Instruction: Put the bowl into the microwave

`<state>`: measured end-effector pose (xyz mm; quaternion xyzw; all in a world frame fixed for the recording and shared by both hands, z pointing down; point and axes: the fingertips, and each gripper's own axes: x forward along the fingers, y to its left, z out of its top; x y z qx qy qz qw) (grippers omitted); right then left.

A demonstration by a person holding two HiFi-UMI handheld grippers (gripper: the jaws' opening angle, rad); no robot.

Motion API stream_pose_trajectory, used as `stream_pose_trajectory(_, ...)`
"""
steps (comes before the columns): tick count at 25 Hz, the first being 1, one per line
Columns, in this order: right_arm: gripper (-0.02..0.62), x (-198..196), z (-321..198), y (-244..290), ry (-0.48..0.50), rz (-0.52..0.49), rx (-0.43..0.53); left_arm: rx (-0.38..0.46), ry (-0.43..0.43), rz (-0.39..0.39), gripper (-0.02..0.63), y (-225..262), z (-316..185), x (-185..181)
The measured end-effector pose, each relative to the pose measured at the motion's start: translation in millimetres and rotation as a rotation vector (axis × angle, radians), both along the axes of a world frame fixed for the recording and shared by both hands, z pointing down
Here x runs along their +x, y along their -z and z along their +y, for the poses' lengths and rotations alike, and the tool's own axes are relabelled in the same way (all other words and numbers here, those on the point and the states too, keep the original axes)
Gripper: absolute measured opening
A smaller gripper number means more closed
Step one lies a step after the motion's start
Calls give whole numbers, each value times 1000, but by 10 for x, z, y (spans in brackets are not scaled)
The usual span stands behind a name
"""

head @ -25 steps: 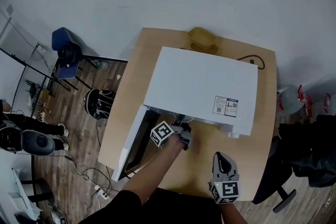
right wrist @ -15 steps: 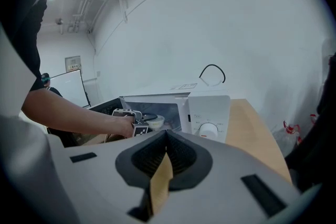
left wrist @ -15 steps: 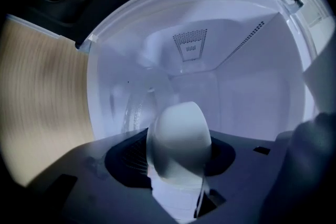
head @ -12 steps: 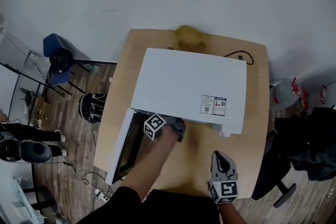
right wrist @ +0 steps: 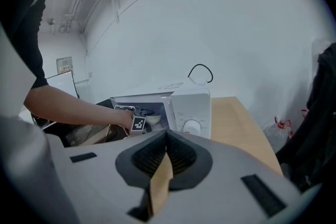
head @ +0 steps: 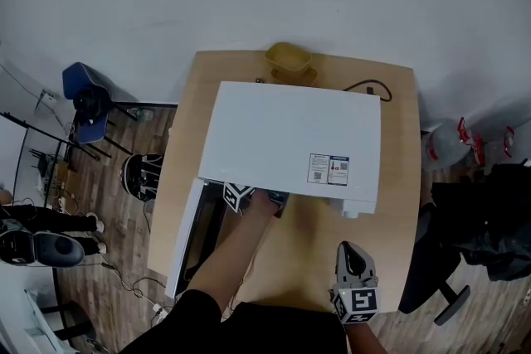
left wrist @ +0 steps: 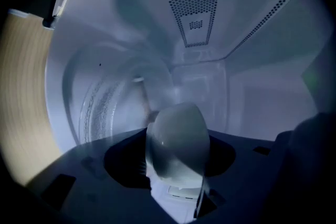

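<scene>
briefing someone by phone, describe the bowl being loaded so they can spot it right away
Find the white microwave on the wooden table, its door swung open at the left. The left gripper reaches into the cavity, and the bowl is held between that gripper's jaws. It is white and inside, unlike the tan container behind the microwave.
</scene>
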<state>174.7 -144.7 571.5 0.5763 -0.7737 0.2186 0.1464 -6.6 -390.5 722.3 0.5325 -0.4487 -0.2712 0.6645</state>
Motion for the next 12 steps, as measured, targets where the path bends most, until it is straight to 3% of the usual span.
stream_pose_trajectory(12, 59, 85, -28, -10, -26, 10, -1, 41, -39, -144, 249, 94, 31, -117)
